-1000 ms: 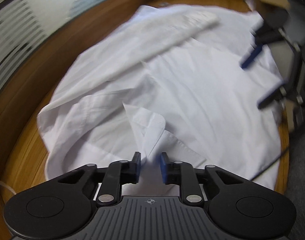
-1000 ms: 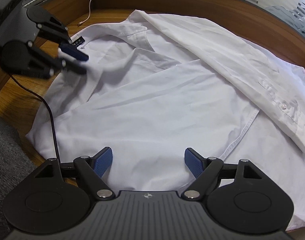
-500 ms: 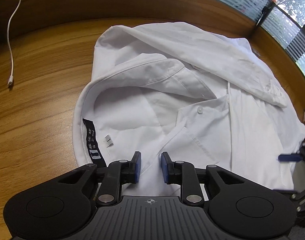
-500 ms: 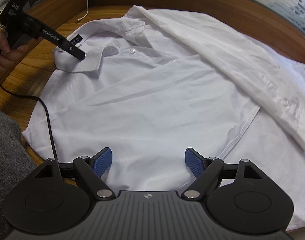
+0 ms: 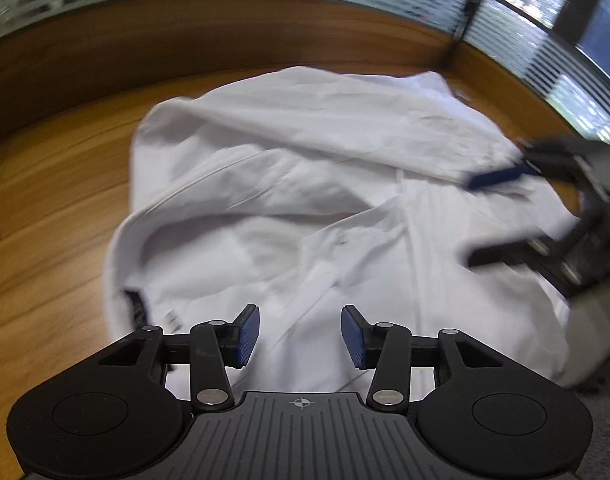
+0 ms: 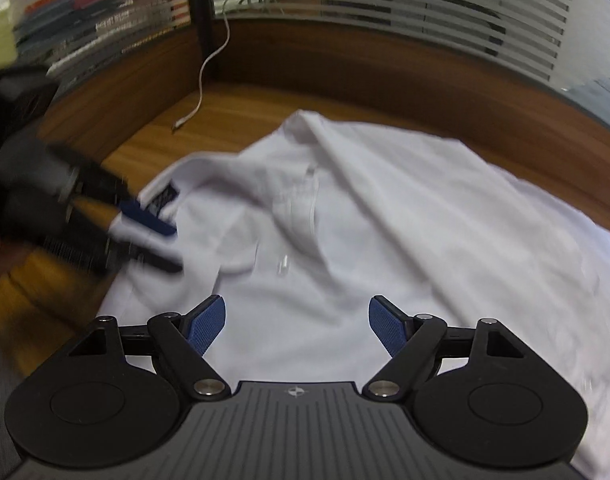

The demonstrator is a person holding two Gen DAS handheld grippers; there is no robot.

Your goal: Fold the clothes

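Note:
A white button-up shirt (image 5: 325, 184) lies spread on the wooden table (image 5: 45, 240), one sleeve folded across its far side. My left gripper (image 5: 301, 334) hovers over the collar end near the dark neck label (image 5: 135, 308); its jaws are opening and no cloth is pinched between them. From the right wrist the same shirt (image 6: 385, 240) fills the middle, and my right gripper (image 6: 297, 326) stands open above its front panel with nothing between the pads. The left gripper (image 6: 161, 244) shows blurred at the collar on the left of that view. The right gripper (image 5: 477, 220) appears blurred at the right of the left wrist view.
A white cable (image 6: 205, 68) runs down from the back wall onto the table, its plug (image 6: 181, 122) lying beyond the collar. A wooden rim (image 6: 345, 64) and glass panels with blinds (image 6: 425, 4) enclose the table's far side. Grey floor (image 5: 601, 420) lies past the near edge.
The left gripper's jaws have widened and let go of the collar cloth. The right gripper has moved up along the shirt toward the collar, staying open. Both views are now blurred by motion.

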